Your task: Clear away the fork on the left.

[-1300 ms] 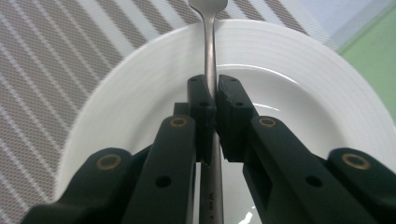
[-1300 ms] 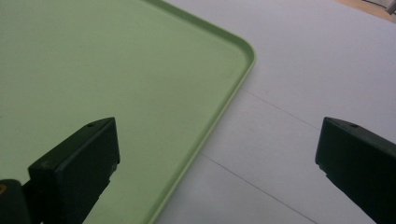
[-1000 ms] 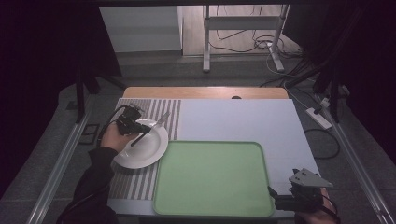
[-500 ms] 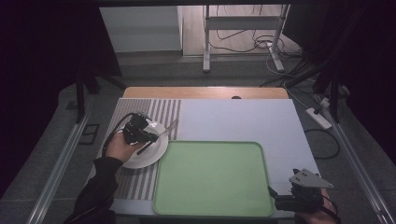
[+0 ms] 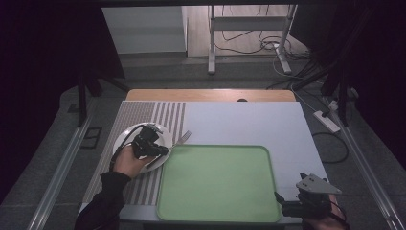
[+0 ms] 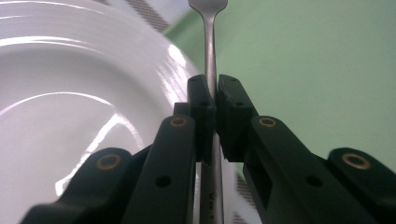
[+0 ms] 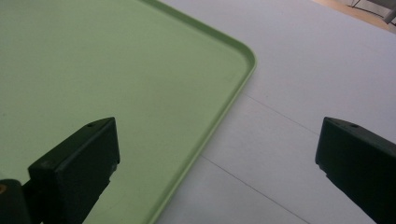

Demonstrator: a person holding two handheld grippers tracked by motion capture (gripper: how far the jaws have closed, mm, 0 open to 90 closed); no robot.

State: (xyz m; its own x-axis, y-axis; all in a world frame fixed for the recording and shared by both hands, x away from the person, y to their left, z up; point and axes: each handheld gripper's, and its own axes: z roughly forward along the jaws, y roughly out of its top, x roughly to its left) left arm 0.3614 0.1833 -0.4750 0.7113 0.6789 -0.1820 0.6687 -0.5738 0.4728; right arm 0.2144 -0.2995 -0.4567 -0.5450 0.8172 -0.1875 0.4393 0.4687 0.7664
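My left gripper (image 5: 155, 147) hovers over a white plate (image 5: 123, 137) at the table's left, shut on the handle of a metal fork (image 5: 182, 139). The fork's tines point toward the far left corner of a green tray (image 5: 218, 184). In the left gripper view the jaws pinch the fork's handle (image 6: 210, 56) over the plate's rim (image 6: 70, 116), with the tray (image 6: 317, 70) beyond; the gripper (image 6: 213, 100) is shut. My right gripper (image 5: 283, 205) rests at the tray's near right corner. Its jaws (image 7: 218, 140) stand wide open and bare over the tray's edge (image 7: 224, 107).
The plate lies on a striped mat (image 5: 143, 115) on a pale table top (image 5: 249, 124). The table's wooden far edge (image 5: 210, 95) borders a dark floor with cables and a metal stand (image 5: 249, 38). A power strip (image 5: 326, 120) lies right of the table.
My left hand has carried the fork across the plate, rightward and nearer, toward the tray's corner. The right gripper has stayed put.
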